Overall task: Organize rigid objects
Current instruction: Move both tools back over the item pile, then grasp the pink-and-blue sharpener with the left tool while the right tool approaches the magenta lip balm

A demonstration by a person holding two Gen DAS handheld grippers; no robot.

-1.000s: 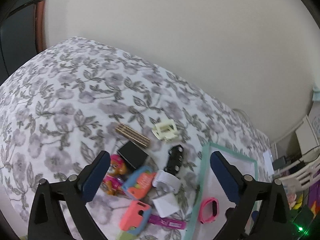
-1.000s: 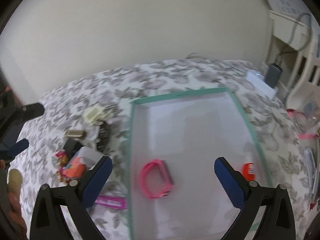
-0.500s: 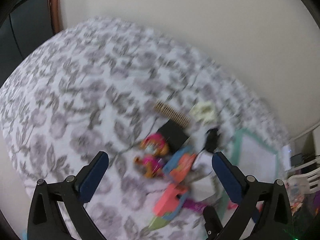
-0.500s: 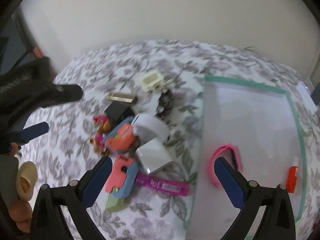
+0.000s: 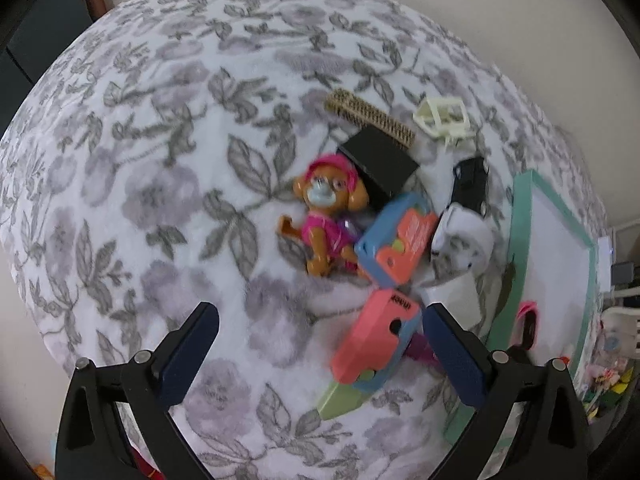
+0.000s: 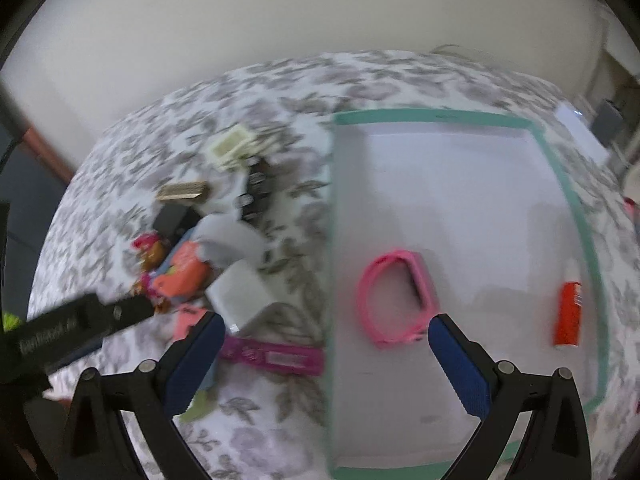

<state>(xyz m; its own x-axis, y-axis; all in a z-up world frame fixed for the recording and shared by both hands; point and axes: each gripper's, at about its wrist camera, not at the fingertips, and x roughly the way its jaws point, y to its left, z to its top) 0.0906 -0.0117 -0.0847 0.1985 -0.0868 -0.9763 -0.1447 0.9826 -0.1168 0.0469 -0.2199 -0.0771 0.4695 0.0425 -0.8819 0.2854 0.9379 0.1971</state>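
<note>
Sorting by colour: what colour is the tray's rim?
Teal green, around a white inside; the tray's rim shows best in the right wrist view.

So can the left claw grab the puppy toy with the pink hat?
Probably yes. The left claw is open and empty, and the orange plastic puppy toy with the pink hat lies on the flowery bedspread ahead, uncovered on top, though the blue-and-orange box crowds one side.

Soft even light, blurred fisheye edges

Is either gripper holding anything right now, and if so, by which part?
Nothing is held. The left gripper is open above the toy pile, and the right gripper is open over the tray edge.
</note>
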